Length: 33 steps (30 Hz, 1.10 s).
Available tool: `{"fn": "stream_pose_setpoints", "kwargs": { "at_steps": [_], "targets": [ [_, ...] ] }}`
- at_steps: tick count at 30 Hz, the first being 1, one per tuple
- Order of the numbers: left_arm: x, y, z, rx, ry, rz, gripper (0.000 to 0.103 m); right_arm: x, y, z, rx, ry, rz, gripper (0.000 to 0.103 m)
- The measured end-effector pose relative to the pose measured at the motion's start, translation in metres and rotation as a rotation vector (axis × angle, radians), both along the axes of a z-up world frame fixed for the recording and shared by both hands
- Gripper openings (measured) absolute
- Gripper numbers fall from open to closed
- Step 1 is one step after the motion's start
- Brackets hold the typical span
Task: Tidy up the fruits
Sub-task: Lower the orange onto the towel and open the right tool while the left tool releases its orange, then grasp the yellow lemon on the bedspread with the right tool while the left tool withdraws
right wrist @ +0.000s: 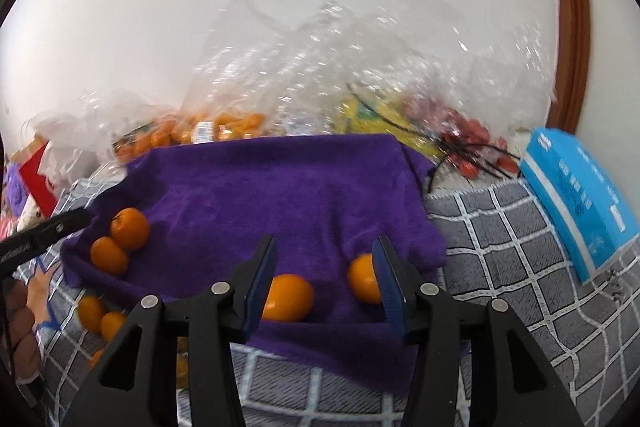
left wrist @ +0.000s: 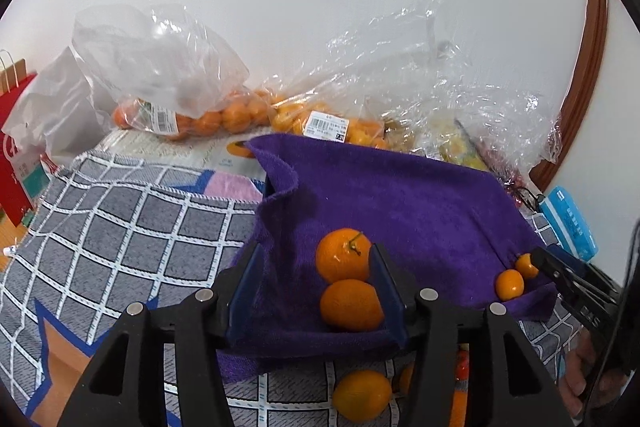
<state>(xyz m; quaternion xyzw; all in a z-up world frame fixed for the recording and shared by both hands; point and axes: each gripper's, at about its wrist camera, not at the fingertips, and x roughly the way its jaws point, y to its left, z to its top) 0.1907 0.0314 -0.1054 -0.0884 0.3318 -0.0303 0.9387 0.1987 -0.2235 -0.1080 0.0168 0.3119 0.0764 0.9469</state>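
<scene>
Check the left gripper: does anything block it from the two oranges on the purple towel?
Nothing visible does. The left gripper is open around the two oranges on the purple towel.

Bright, even light; fisheye-warped edges; the right wrist view is motion-blurred.

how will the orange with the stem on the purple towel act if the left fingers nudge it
The stemmed orange is round, so it would probably roll, though the soft purple towel should slow it. It touches a second orange, which would likely shift too. Its skin looks smooth and firm, so it should not squash under a light pinch.
</scene>
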Motion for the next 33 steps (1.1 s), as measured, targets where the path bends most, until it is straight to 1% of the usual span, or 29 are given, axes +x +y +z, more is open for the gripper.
{"fn": "stream_pose_setpoints", "kwargs": {
  "at_steps": [3, 6, 8, 11, 15, 18, 23, 27, 28, 33],
  "targets": [
    [-0.003, 0.002, 0.004, -0.013, -0.016, 0.0, 0.053, -0.016, 0.016, 0.01, -0.037, -0.036, 0.024, 0.049],
    [-0.004, 0.002, 0.007, -0.02, -0.019, 0.005, 0.054, -0.028, 0.033, 0.01, -0.081, 0.002, 0.056, 0.049],
    [-0.005, 0.003, 0.008, -0.03, -0.023, 0.004, 0.054, -0.036, 0.042, 0.007, -0.072, 0.041, 0.09, 0.049],
    [-0.008, 0.006, 0.012, -0.038, -0.037, 0.01, 0.054, -0.047, 0.051, -0.004, -0.023, 0.101, 0.142, 0.044],
    [-0.009, 0.009, 0.015, -0.045, -0.052, 0.023, 0.055, -0.051, 0.061, -0.02, -0.019, 0.156, 0.145, 0.037],
    [-0.008, 0.012, 0.014, -0.053, -0.048, 0.028, 0.055, -0.054, 0.065, -0.026, 0.005, 0.192, 0.161, 0.036],
    [-0.005, 0.016, 0.012, -0.078, -0.032, 0.032, 0.055, -0.052, 0.069, -0.034, -0.002, 0.214, 0.163, 0.035],
    [-0.005, 0.017, 0.011, -0.078, -0.027, 0.034, 0.055, -0.046, 0.07, -0.042, 0.002, 0.244, 0.172, 0.03],
    [-0.005, 0.017, 0.011, -0.081, -0.029, 0.031, 0.055, -0.046, 0.07, -0.041, 0.005, 0.241, 0.176, 0.029],
    [-0.003, 0.011, 0.006, -0.056, -0.025, 0.025, 0.055, -0.056, 0.062, -0.035, -0.006, 0.196, 0.138, 0.028]
  ]
}}
